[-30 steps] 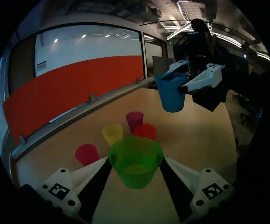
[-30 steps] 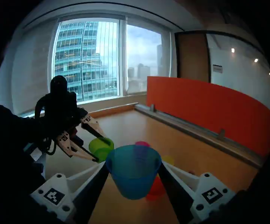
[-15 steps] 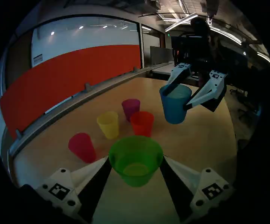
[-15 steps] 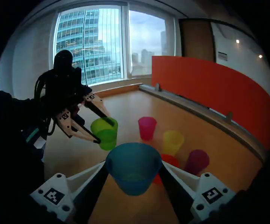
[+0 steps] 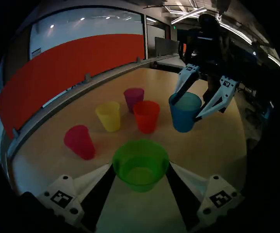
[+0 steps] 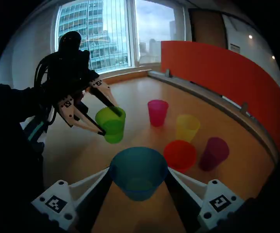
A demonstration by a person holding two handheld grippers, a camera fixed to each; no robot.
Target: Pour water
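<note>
Wooden worktop carrying four coloured cups. We see our left tongs clenched on the green cup and our right tongs clenched on the blue cup, both cups held upright near them.

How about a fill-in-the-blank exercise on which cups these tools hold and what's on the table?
The left tool holds a cup that is ____.
The right tool holds another cup that is ____.
Standing loose on the table are ____ more cups.
Missing words: green, blue, four.
</note>
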